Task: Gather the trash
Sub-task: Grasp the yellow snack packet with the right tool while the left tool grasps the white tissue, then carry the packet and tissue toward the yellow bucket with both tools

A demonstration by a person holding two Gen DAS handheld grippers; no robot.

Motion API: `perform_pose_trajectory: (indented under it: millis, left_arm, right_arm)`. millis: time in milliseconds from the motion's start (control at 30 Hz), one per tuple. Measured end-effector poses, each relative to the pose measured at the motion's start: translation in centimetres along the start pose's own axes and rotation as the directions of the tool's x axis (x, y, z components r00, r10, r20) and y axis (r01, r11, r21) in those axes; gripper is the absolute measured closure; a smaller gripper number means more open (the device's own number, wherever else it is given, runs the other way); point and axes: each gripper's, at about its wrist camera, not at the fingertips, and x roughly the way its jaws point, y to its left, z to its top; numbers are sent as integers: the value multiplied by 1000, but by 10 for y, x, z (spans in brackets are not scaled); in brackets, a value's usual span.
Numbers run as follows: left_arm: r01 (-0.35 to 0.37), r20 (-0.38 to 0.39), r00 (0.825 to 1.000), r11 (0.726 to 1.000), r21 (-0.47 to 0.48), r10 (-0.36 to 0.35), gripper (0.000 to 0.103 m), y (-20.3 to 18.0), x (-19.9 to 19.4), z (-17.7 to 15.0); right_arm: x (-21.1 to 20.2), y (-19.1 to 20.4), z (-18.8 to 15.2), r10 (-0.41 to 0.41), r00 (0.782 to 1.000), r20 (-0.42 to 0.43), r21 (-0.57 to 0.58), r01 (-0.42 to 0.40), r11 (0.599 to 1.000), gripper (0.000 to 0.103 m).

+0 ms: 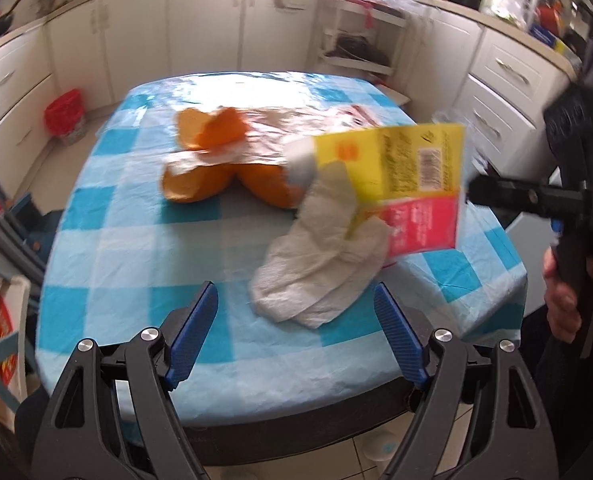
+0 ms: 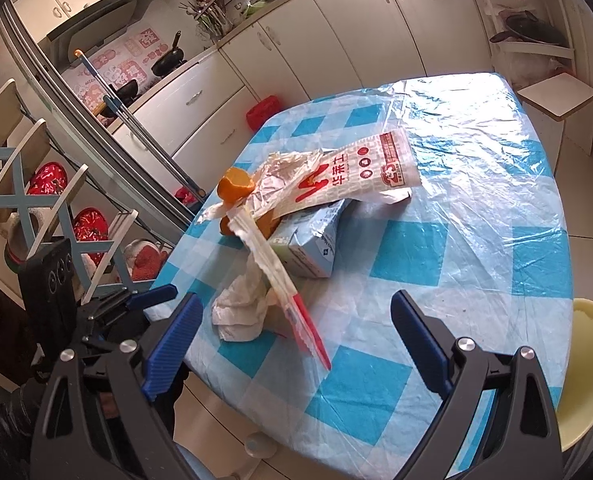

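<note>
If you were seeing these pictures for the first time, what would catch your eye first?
The bright orange peel in mid-table, on the blue-and-white checked tablecloth. Next, the yellow-and-red packet standing on edge over a crumpled paper towel. Both grippers, left and right, hang open at the table's near edge.

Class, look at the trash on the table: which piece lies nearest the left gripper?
The crumpled white paper towel, just ahead of the open left gripper; the orange peel and yellow-red packet lie farther back.

Domestic kitchen. Indicators: cream base cabinets under a worktop, frying pans on a hob beneath an extractor hood, and a table with checked cloth.
</note>
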Motion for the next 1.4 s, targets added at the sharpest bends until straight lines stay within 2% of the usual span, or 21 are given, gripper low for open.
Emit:
perform_pose_trajectory:
  millis: [133, 267, 367, 433, 467, 500, 533, 600, 633, 667, 700, 967, 1400]
  left_arm:
    - [-2, -2, 1000, 996, 86, 3, 27, -20, 16, 7]
    - [-25, -17, 1000, 995, 95, 26, 27, -23, 32, 14]
    - [-22, -34, 999, 996, 91, 25, 27, -23, 39, 15]
    - [-20, -43, 999, 995, 97, 24, 27, -23, 43, 14]
    - [-18, -47, 999, 995, 99, 23, 32, -22, 46, 14]
    - [-12, -56, 998, 995, 99, 17, 40, -21, 48, 13]
    - [-13, -58, 998, 996, 93, 18, 43, -20, 50, 13]
    - [-22, -43, 999, 996, 88, 25, 64, -17, 48, 11]
    - [-25, -42, 999, 996, 81, 29, 72, -15, 47, 11]
    - [-14, -49, 999, 998, 66, 17, 89, -13, 47, 12]
    - [8, -57, 998, 999, 40, -6, 96, -8, 46, 13]
    - [81, -26, 996, 993, -88, -84, 98, 19, 15, 4]
    - [104, 37, 994, 984, -143, -99, 98, 34, -20, -5]
  right_arm:
    - [7, 5, 7, 18, 1000, 6, -1, -18, 1000, 17]
    - [19, 7, 11, 24, 1000, -18, -8, -24, 1000, 25]
    - [26, 7, 13, 29, 999, -31, -5, -29, 1000, 34]
    - [29, 8, 15, 29, 999, -38, -12, -30, 999, 46]
    - [31, 8, 16, 33, 998, -46, -12, -34, 999, 52]
    - [34, 8, 16, 35, 998, -55, -10, -36, 999, 62]
    - [37, 7, 16, 33, 997, -66, -7, -33, 999, 75]
    - [41, 6, 15, 23, 996, -83, -7, -24, 1000, 87]
    - [41, 5, 15, 22, 996, -86, -8, -23, 1000, 87]
    - [40, 6, 14, 25, 996, -86, -12, -26, 1000, 90]
    - [39, 6, 13, 23, 996, -85, -17, -24, 1000, 93]
    - [27, 5, 9, 12, 998, -67, -16, -13, 1000, 95]
    - [11, 6, 3, 12, 999, -36, -11, -12, 1000, 95]
